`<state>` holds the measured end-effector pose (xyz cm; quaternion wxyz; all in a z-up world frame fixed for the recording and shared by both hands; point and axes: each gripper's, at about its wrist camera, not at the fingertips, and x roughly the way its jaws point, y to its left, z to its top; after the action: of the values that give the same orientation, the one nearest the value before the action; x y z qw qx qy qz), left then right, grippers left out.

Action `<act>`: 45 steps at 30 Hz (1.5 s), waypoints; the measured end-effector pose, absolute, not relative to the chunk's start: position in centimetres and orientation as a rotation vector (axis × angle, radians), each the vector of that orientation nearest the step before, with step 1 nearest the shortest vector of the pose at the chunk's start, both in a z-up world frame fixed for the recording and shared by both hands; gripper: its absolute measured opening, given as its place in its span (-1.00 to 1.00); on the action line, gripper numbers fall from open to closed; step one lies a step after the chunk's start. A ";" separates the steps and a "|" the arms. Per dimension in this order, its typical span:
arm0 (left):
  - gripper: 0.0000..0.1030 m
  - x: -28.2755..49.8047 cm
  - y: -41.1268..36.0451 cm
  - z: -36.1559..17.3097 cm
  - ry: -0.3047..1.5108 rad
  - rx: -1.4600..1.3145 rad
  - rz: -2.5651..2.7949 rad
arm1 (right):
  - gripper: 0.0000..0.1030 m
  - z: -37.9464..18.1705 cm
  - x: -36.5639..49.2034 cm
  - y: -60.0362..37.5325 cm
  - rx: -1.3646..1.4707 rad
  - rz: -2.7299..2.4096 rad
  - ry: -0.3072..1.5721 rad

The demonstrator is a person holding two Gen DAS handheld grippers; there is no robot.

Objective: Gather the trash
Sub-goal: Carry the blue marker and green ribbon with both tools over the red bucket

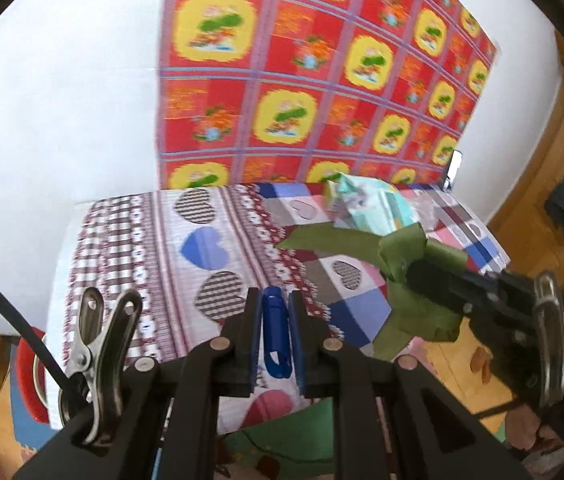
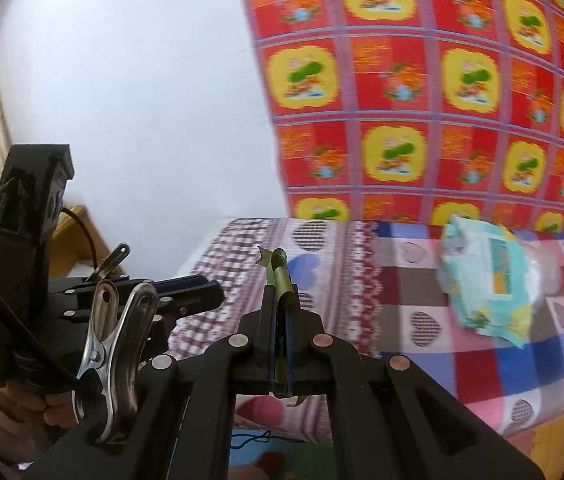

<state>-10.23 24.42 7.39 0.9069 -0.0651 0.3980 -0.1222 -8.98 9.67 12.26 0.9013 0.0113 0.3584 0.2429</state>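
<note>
Right wrist view: right gripper (image 2: 280, 304) clamped on green paper strip (image 2: 280, 280); thin, limp, light, liable to slip or tear, best pinched at bunched fold. Left wrist view: left gripper (image 1: 275, 320) nearly closed on blue plastic piece (image 1: 276, 328); stiff, light, smooth. Crumpled pale wrapper (image 2: 486, 280) lying on patchwork bedspread (image 2: 422, 296), well apart, ahead and right of both grippers.

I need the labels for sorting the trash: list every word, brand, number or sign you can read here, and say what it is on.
None can be read.
Red and yellow patterned cloth on the wall: orange marks in the red squares may be writing, too blurred to read.
Pale blue packet on the bed: printed panels, too blurred to read.
Blue object and green wrapper: no print visible.
</note>
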 end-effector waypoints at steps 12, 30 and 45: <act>-0.74 -12.1 32.9 6.0 0.809 -0.228 -0.139 | -0.92 11.8 -8.9 18.8 -0.024 0.619 0.768; -0.74 -12.9 48.7 2.5 0.838 -0.271 0.016 | -0.92 6.9 -7.1 34.0 -0.062 0.737 0.878; -0.73 -14.5 60.4 -5.1 0.905 -0.372 0.093 | -0.92 -1.4 -5.5 46.2 -0.111 0.766 1.043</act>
<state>-14.55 60.37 -5.11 0.8816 -0.1785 0.4347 0.0448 -5.48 46.17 -1.36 0.7963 -0.0517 0.4857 0.3568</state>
